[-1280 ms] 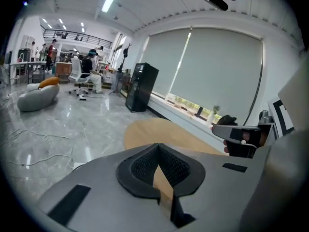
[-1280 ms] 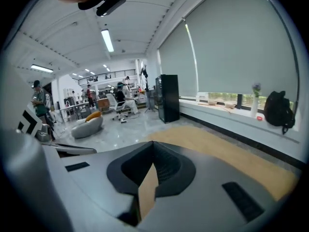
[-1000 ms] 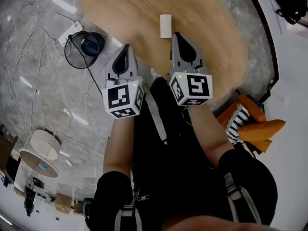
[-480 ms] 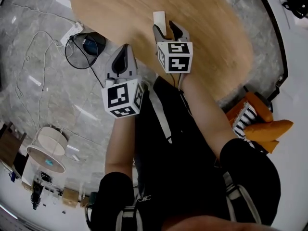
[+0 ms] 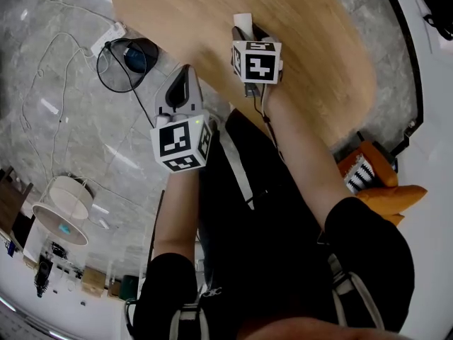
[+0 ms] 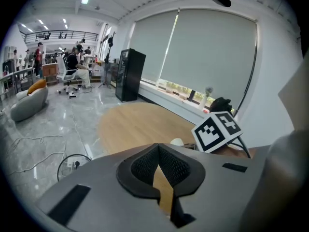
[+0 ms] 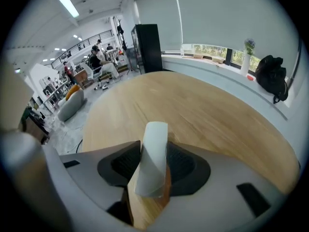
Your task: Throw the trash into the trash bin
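A white rolled-up paper tube (image 5: 243, 20) (image 7: 152, 158) lies on the oval wooden table (image 5: 318, 48). My right gripper (image 5: 248, 34) (image 7: 153, 151) has come down over it and the tube sits between its jaws. The jaws have just been closing, but a sliver of wood still shows beside the tube. My left gripper (image 5: 182, 76) (image 6: 158, 151) hovers at the table's near edge, shut and with nothing in it. The trash bin (image 5: 127, 62) (image 6: 72, 166), a black wire-rimmed one, stands on the floor left of the table.
A white power strip (image 5: 107, 40) and loose cables lie on the marble floor by the bin. An orange and striped cushion (image 5: 375, 183) is at the right. A black bag (image 7: 271, 79) sits on the window sill behind the table.
The right gripper has moved forward over the table and down onto the paper tube, and its jaws have gone from shut to wide around it. The left gripper has hardly shifted.
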The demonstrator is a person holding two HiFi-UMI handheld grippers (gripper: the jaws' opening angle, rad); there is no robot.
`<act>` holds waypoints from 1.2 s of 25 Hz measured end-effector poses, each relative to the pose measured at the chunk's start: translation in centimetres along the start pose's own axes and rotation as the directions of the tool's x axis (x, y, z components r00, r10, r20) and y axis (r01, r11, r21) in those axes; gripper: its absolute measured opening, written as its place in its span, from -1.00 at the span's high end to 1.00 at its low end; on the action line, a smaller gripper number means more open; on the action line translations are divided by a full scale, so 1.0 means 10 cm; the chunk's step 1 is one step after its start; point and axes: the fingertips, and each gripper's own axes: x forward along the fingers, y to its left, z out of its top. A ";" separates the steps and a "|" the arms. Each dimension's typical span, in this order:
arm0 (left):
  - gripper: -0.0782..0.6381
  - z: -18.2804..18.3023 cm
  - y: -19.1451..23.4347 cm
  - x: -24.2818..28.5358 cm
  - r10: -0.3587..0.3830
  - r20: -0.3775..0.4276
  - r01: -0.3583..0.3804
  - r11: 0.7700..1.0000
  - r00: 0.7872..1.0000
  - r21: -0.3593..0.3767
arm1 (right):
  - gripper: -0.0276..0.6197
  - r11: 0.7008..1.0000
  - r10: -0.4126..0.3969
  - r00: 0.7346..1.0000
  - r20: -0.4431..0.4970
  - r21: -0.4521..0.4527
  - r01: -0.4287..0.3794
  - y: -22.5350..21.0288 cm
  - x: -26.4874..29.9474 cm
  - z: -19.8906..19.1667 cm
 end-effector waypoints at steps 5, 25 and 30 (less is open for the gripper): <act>0.75 0.02 0.01 0.03 0.001 0.005 -0.001 1.000 1.000 -0.001 | 0.39 0.999 0.037 0.982 0.186 0.015 -0.041 0.07 -0.50 0.27; 0.75 0.20 1.01 -0.65 0.125 0.065 -0.115 0.984 0.990 -0.138 | 0.39 0.949 0.298 0.919 0.259 -0.187 -0.255 1.82 -0.96 0.68; 0.75 -0.10 1.94 -1.08 0.203 0.037 -0.196 0.970 0.979 -0.146 | 0.39 0.893 0.423 0.893 0.155 -0.240 -0.381 3.12 -0.45 0.51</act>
